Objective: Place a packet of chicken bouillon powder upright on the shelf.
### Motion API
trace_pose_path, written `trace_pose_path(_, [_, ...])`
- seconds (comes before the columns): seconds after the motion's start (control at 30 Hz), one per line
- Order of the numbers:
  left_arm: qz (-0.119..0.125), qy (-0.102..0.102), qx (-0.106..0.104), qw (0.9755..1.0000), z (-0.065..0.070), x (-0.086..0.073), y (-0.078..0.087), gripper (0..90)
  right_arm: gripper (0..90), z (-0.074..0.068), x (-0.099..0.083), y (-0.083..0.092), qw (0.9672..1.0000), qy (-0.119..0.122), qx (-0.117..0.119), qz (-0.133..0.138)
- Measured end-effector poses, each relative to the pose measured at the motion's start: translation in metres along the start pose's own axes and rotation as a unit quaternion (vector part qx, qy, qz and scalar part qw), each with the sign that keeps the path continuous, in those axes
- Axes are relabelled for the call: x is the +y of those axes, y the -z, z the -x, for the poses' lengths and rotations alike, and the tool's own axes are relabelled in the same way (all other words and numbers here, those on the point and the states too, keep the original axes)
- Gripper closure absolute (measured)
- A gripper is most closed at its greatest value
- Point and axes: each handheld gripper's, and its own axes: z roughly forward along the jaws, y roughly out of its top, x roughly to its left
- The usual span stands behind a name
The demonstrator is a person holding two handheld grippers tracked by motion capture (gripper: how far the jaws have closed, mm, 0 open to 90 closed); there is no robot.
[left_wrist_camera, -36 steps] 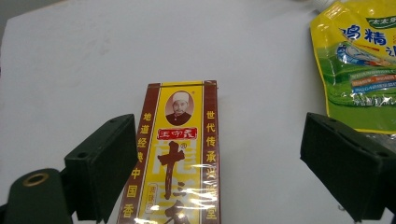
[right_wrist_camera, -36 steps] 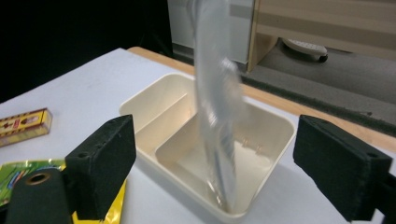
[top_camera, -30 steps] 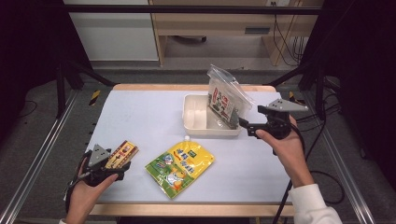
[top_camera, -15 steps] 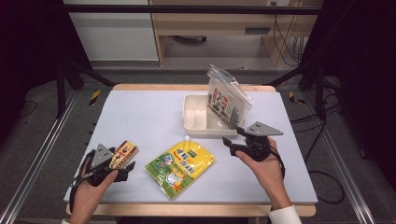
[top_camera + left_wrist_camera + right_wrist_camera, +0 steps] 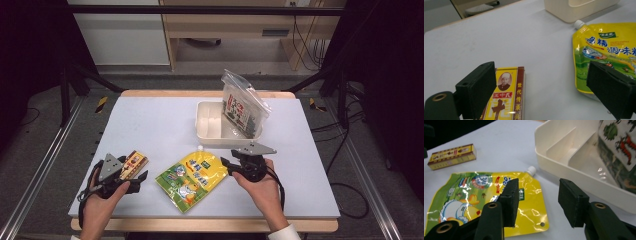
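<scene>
The yellow pouch point(image 5: 192, 176) lies flat on the surface point(image 5: 150, 125), a little toward 6 o'clock from the middle, with its white cap point(image 5: 531, 170) pointing to 12 o'clock at the tray. The right claw point(image 5: 224, 163) sits just at the pouch's 3 o'clock edge. Its jaws have just been closing and now stand partly apart, and nothing is pinched between them yet; in the right gripper view one jaw hangs over the pouch's corner and the other over bare surface. To do this step well, the person should probably slide the lower jaw under the thin edge, bite on the stiff sealed rim and not the soft belly, and squeeze firmly before lifting, or the slippery pouch may slide out. The white tray point(image 5: 207, 131) sits toward 1 o'clock, near the pouch, with a clear bag point(image 5: 243, 106) standing tilted in its right part. The left claw point(image 5: 134, 176) is spread wide at 8 o'clock, around the near end of a small yellow box point(image 5: 134, 163), not pinching it. Counted: one pouch, one tray, one bag, one box, two claws.
</scene>
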Motion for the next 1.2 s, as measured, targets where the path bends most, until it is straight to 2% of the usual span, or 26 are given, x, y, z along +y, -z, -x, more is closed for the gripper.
trace_pose_path(0.07, [0.016, -0.004, 0.004, 0.9999, 0.004, 0.004, 0.001, 9.3, 55.0, 0.0, -0.002, -0.002, 0.9999, -0.003, -0.005, -0.009])
trace_pose_path(0.13, [0.024, -0.005, 0.009, 0.9996, 0.006, 0.006, 0.001, 10.3, 55.6, -0.001, -0.005, -0.003, 0.9996, -0.022, -0.002, -0.016])
trace_pose_path(0.23, [0.029, -0.005, 0.01, 0.9995, 0.008, 0.007, -0.001, 10.5, 57.0, -0.002, -0.008, -0.004, 0.9995, -0.023, -0.004, -0.021])
trace_pose_path(0.33, [0.025, -0.006, 0.013, 0.9996, 0.01, 0.006, -0.002, 10.6, 61.8, -0.003, -0.009, -0.005, 0.9994, -0.024, -0.005, -0.024])
trace_pose_path(0.43, [0.02, 0.0, 0.003, 0.9998, 0.012, 0.005, -0.001, 12.5, 68.1, -0.001, -0.011, -0.006, 0.999, -0.028, -0.007, -0.034])
trace_pose_path(0.5, [0.019, 0.005, -0.001, 0.9998, 0.013, 0.004, -0.001, 13.3, 68.9, -0.001, -0.012, -0.005, 0.9988, -0.033, -0.01, -0.034])
trace_pose_path(0.6, [0.01, 0.002, -0.005, 0.9999, 0.015, 0.005, -0.004, 17.1, 71.5, 0.003, -0.013, -0.004, 0.9985, -0.045, -0.015, -0.027])
trace_pose_path(0.7, [0.001, -0.003, -0.012, 0.9999, 0.019, 0.004, -0.008, 20.6, 72.9, 0.007, -0.015, -0.006, 0.998, -0.052, -0.019, -0.032])
trace_pose_path(0.8, [-0.003, -0.007, -0.017, 0.9998, 0.021, 0.004, -0.011, 23.3, 72.5, 0.009, -0.017, -0.008, 0.9973, -0.063, -0.012, -0.035])
trace_pose_path(0.97, [-0.007, -0.015, -0.015, 0.9998, 0.02, 0.004, -0.012, 23.5, 66.9, 0.012, -0.02, -0.021, 0.9949, -0.08, 0.005, -0.061])
trace_pose_path(1.2, [-0.003, -0.003, -0.011, 0.9999, 0.015, 0.001, -0.009, 22.8, 56.2, 0.009, -0.025, -0.037, 0.9923, -0.08, 0.005, -0.095])
